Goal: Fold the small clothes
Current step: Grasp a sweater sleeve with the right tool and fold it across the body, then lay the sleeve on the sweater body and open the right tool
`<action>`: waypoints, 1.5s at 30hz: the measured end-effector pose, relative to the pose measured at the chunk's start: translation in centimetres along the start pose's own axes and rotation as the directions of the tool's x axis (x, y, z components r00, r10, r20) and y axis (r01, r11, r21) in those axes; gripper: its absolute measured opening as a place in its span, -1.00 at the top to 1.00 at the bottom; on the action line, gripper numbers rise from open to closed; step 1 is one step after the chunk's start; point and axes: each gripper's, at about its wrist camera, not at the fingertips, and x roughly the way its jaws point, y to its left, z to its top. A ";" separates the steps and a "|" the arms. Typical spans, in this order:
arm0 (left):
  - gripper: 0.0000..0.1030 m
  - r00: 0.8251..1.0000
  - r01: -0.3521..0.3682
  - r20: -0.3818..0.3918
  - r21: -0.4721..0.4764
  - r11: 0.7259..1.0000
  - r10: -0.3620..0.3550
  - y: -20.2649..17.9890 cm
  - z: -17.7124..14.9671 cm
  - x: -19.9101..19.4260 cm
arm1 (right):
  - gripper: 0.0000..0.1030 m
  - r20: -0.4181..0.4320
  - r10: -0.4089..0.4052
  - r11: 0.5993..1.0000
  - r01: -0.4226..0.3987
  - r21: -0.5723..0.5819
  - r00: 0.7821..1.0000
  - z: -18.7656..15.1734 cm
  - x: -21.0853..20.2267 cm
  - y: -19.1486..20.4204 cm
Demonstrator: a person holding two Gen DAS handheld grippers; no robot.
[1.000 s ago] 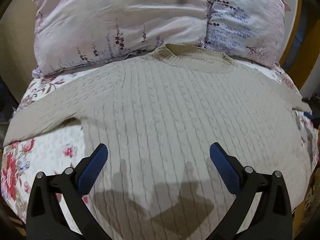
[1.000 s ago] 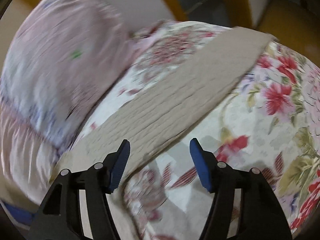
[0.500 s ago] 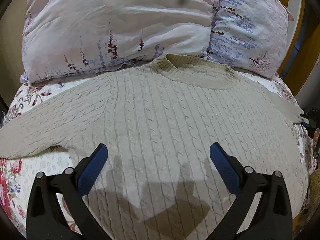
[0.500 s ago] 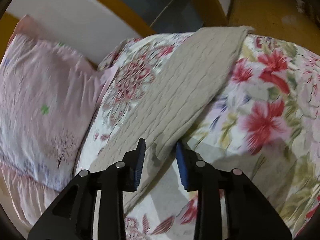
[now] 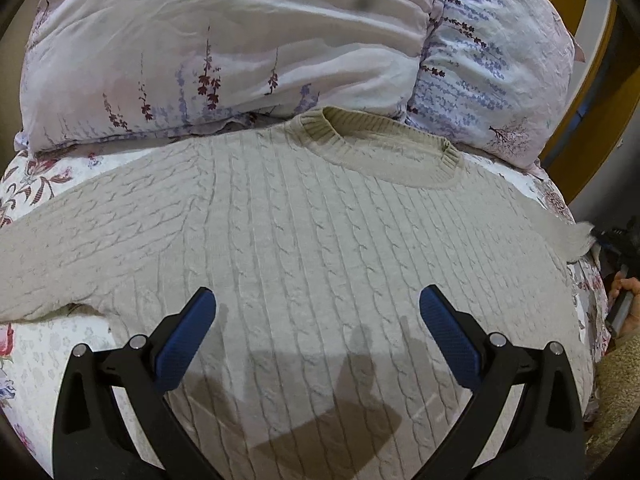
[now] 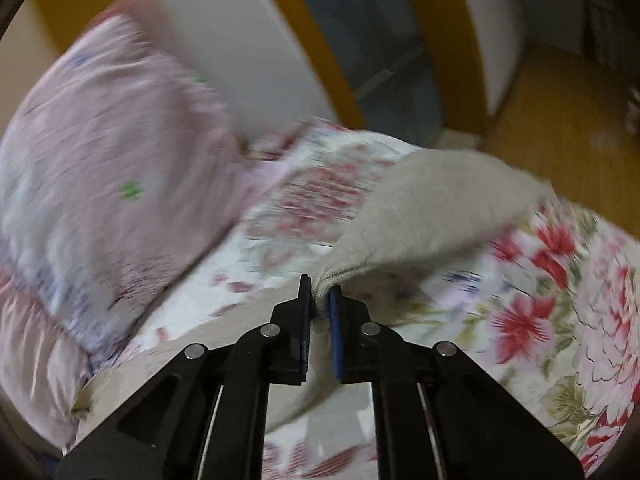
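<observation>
A beige cable-knit sweater (image 5: 320,240) lies flat on a floral bedsheet (image 5: 40,344), collar toward the pillows, both sleeves spread out. My left gripper (image 5: 318,312) is open and empty, hovering over the sweater's lower body. My right gripper (image 6: 320,300) is shut on the edge of the sweater's right sleeve (image 6: 432,204), which is lifted off the sheet; the view is blurred. In the left wrist view the raised sleeve (image 5: 572,240) shows at the far right edge.
Two pale floral pillows (image 5: 240,48) lie at the head of the bed, just behind the collar. A wooden bed frame (image 5: 588,92) and wooden floor (image 6: 560,120) lie to the right. The floral sheet (image 6: 560,300) extends under the sleeve.
My right gripper closed on the sleeve edge and lifted it. My left gripper moved forward over the sweater toward the collar, staying open.
</observation>
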 end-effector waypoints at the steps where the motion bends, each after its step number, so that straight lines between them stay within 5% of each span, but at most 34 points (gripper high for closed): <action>1: -0.97 1.000 0.000 0.003 -0.003 1.000 0.000 0.1 0.0 0.0 | 0.83 0.002 0.023 0.999 -0.023 -0.023 1.000 -0.1 -0.3 1.0; 6: -0.97 0.999 0.024 0.028 -0.048 0.999 -0.023 0.6 0.1 -0.1 | 0.83 -0.032 0.191 0.966 -0.193 -0.172 0.981 -2.3 -2.0 8.0; 9: -0.97 0.998 0.060 0.022 -0.076 0.995 -0.058 1.0 0.1 0.0 | 0.83 -0.128 0.290 0.915 -0.314 -0.254 0.948 -5.4 -2.3 12.3; 15: -0.97 0.983 0.183 0.031 -0.114 0.976 -0.181 1.1 -0.1 -0.1 | 0.83 -0.438 0.338 0.808 -0.495 -0.319 0.833 -14.5 -0.1 18.3; 20: -0.97 0.972 0.236 0.046 -0.106 0.966 -0.233 0.4 -0.3 -0.3 | 0.80 -0.524 0.304 0.833 -0.489 -0.260 0.796 -17.5 1.7 17.8; 22: -0.97 0.965 0.261 0.057 -0.110 0.959 -0.256 0.3 -0.3 -0.4 | 0.57 -0.528 0.350 0.854 -0.495 -0.159 0.774 -16.6 1.5 16.7; 24: -0.96 0.957 0.288 0.066 -0.126 0.949 -0.281 0.4 -0.1 -0.5 | -0.04 -0.499 0.390 0.869 -0.489 -0.079 0.774 -15.5 1.1 15.7; 29: -0.96 0.930 0.366 0.060 -0.211 0.907 -0.361 1.0 0.1 0.0 | -0.08 -0.396 0.373 0.917 -0.399 0.021 0.839 -13.1 1.2 13.2; 31: -0.96 0.926 0.376 0.058 -0.230 0.898 -0.373 1.3 0.1 0.1 | -0.03 -0.354 0.326 0.942 -0.333 0.042 0.877 -12.2 1.4 12.4; 33: -0.96 0.926 0.376 0.058 -0.242 0.895 -0.373 1.6 0.0 0.1 | 0.39 -0.323 0.274 0.959 -0.282 0.023 0.906 -11.6 1.6 12.1; 35: -0.96 0.926 0.375 0.062 -0.249 0.893 -0.372 1.9 0.0 0.1 | 0.67 -0.266 0.190 0.974 -0.215 -0.067 0.945 -10.9 1.1 12.8; 37: -0.96 0.925 0.377 0.072 -0.264 0.888 -0.372 2.4 0.0 -0.1 | 0.74 -0.184 0.156 0.962 -0.191 -0.197 0.971 -10.9 -0.3 15.1; 39: -0.96 0.922 0.385 0.083 -0.279 0.879 -0.378 2.9 0.1 -0.2 | 0.79 -0.148 0.184 0.935 -0.219 -0.278 0.972 -11.1 -1.4 17.1; 42: -0.94 0.908 0.417 0.092 -0.302 0.857 -0.409 3.2 0.2 -0.1 | 0.81 -0.169 0.299 0.853 -0.343 -0.394 0.939 -13.1 -3.3 21.7; 45: -0.88 0.878 0.472 0.090 -0.334 0.816 -0.471 3.3 0.2 0.5 | 0.80 -0.331 0.374 0.723 -0.496 -0.480 0.866 -17.3 -3.5 25.8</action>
